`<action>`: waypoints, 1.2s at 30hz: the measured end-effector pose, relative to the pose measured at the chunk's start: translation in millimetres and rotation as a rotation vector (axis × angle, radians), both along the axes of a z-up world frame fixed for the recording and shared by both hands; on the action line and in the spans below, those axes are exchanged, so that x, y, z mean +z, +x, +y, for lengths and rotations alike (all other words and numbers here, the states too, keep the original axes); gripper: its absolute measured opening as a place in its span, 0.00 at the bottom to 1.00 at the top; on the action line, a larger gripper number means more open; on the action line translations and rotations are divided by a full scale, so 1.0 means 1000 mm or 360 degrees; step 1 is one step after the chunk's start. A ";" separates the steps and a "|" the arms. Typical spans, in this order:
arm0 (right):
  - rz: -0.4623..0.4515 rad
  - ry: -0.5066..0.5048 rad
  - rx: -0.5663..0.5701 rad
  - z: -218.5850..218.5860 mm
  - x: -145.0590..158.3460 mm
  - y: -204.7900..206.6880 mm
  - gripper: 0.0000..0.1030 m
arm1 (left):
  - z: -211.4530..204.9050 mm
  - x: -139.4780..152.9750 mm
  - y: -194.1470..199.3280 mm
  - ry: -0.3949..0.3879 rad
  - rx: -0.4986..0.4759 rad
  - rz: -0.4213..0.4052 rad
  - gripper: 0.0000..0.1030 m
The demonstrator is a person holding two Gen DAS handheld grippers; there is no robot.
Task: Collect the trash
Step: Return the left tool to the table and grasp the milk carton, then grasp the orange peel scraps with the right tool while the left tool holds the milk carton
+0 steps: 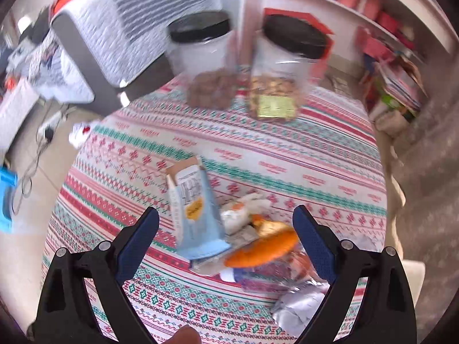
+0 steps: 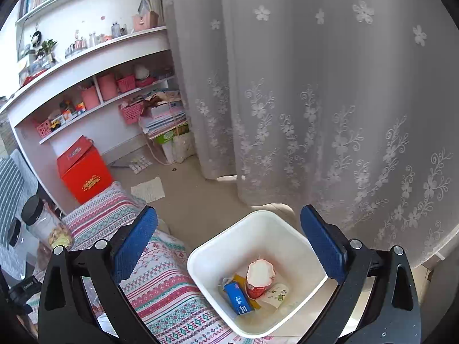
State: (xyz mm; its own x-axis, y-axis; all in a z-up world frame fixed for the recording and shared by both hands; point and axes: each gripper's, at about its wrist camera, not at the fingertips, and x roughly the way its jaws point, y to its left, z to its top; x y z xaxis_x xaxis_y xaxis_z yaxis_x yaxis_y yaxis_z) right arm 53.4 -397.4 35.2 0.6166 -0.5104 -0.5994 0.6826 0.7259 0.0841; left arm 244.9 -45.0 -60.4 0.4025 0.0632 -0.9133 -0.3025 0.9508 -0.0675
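Observation:
In the left wrist view my left gripper (image 1: pixel 226 218) is open above a heap of trash on the patterned tablecloth (image 1: pixel 287 154): a light blue carton (image 1: pixel 198 215), orange peel (image 1: pixel 261 250), a white crumpled wrapper (image 1: pixel 243 209), a clear purple wrapper (image 1: pixel 269 278) and silver foil (image 1: pixel 301 306). The carton lies between the fingers. In the right wrist view my right gripper (image 2: pixel 229 220) is open and empty above a white bin (image 2: pixel 206 255) on the floor beside the table. The bin holds a red-and-white cup (image 2: pixel 259 276), a blue box (image 2: pixel 238 298) and paper scraps.
Two black-lidded clear jars (image 1: pixel 200 60) (image 1: pixel 287 66) stand at the table's far edge. A grey striped chair (image 1: pixel 114 28) is behind them. A red box (image 2: pixel 83 172), shelves (image 2: pixel 100 86) and a lace curtain (image 2: pixel 330 100) surround the bin.

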 end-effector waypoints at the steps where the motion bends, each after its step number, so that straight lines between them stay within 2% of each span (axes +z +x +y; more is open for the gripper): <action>1: 0.0012 -0.0003 0.0024 0.006 -0.002 0.004 0.93 | 0.020 -0.009 0.005 -0.0100 0.0070 0.0028 0.89; 3: 0.0042 -0.0015 0.0089 0.020 -0.006 0.014 0.93 | 0.048 -0.029 0.013 -0.0278 0.0156 0.0092 0.89; 5: 0.0067 -0.0037 0.0161 0.033 -0.010 0.023 0.93 | 0.065 -0.047 0.020 -0.0427 0.0180 0.0147 0.89; 9: 0.0049 -0.0085 0.0364 0.065 -0.012 0.036 0.93 | 0.075 -0.077 0.029 -0.0539 0.0228 0.0248 0.87; 11: 0.0049 -0.0121 0.0457 0.080 -0.012 0.042 0.93 | 0.080 -0.091 0.031 -0.0657 0.0242 0.0281 0.78; 12: 0.0053 -0.0136 0.0504 0.088 -0.013 0.045 0.93 | 0.080 -0.096 0.031 -0.0713 0.0225 0.0301 0.64; 13: 0.0058 -0.0140 0.0549 0.095 -0.014 0.048 0.93 | 0.081 -0.100 0.031 -0.0754 0.0198 0.0321 0.57; 14: 0.0062 -0.0131 0.0593 0.102 -0.015 0.052 0.93 | 0.082 -0.099 0.028 -0.0764 0.0191 0.0314 0.57; 18: 0.0091 -0.0048 0.0765 0.126 -0.020 0.064 0.93 | 0.099 -0.066 0.008 -0.0734 0.0192 0.0139 0.57; 21: 0.0137 0.0044 0.0881 0.146 -0.027 0.073 0.93 | 0.109 -0.020 -0.013 -0.0673 0.0181 0.0031 0.57; 25: 0.0268 0.0303 0.1096 0.176 -0.047 0.091 0.93 | 0.123 0.045 -0.059 -0.0695 0.0100 -0.0159 0.57; 27: 0.0355 0.0479 0.1211 0.191 -0.058 0.108 0.93 | 0.131 0.061 -0.080 -0.0715 0.0066 -0.0255 0.57; 29: 0.0457 0.0574 0.1315 0.207 -0.068 0.130 0.92 | 0.135 0.065 -0.089 -0.0687 0.0025 -0.0306 0.57; 34: 0.0680 0.0420 0.1473 0.248 -0.088 0.173 0.86 | 0.150 0.068 -0.088 -0.0629 -0.0078 -0.0301 0.57; 36: 0.0818 0.0402 0.1540 0.261 -0.100 0.186 0.82 | 0.157 0.072 -0.091 -0.0580 -0.0078 -0.0328 0.57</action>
State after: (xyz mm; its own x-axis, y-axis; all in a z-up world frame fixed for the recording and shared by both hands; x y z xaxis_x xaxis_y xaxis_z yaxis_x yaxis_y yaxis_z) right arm 239.7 -136.3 -64.6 0.3373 0.2212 -0.9151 -0.1627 0.9711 0.1747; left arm 153.5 112.1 11.3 0.5735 -0.2725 -0.7725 -0.2028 0.8665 -0.4562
